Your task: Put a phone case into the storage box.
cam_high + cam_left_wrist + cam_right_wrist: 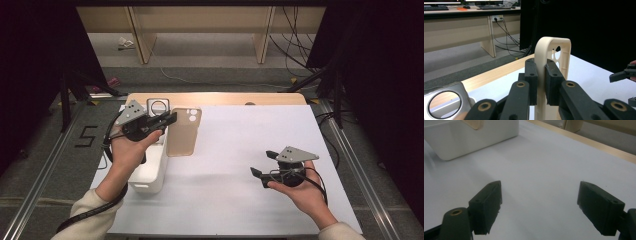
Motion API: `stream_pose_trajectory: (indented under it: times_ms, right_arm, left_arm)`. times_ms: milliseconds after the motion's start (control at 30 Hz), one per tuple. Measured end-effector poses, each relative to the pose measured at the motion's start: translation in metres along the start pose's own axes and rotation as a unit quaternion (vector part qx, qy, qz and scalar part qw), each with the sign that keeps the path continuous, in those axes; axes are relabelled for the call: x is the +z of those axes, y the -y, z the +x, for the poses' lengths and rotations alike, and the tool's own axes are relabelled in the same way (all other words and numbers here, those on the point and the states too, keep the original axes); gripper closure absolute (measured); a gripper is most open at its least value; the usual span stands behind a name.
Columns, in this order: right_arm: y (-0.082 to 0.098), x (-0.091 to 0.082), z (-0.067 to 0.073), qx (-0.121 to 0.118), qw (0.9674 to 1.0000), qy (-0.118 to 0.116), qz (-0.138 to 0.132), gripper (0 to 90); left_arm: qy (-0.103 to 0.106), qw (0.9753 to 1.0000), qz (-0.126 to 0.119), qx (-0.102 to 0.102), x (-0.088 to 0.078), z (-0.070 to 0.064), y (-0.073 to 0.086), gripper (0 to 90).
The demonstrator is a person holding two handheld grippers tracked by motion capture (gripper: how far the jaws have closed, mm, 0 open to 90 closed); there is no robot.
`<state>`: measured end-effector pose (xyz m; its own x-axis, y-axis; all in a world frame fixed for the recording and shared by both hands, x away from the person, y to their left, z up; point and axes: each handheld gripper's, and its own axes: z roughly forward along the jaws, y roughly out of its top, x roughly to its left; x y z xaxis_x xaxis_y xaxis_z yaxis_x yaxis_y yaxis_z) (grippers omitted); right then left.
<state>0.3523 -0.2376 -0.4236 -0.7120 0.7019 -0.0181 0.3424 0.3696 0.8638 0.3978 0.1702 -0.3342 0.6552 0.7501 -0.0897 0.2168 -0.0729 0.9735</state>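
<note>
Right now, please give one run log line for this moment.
left gripper: shut on phone case | right gripper: open, nothing held | white bin: beside case

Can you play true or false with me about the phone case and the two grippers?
1. The left gripper is shut on the phone case. True.
2. The phone case is bright blue. False: it is beige.
3. The right gripper is open with nothing between its pads. True.
4. The right gripper is holding the white bin. False: it is over the bare white table, away from the bin.
5. The phone case has cut-out holes near one end. True.
</note>
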Motion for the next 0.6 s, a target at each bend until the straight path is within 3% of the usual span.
stream_pose_trajectory:
  times_ms: [600]
  right_arm:
    - [0.0004, -0.0003, -0.0016, 0.006, 1.0000, 0.001, -0.004, 20.6]
  left_arm:
    - [-0.006, 1.0000, -0.001, -0.004, -0.0062, 0.0092, -0.0038, 82.0]
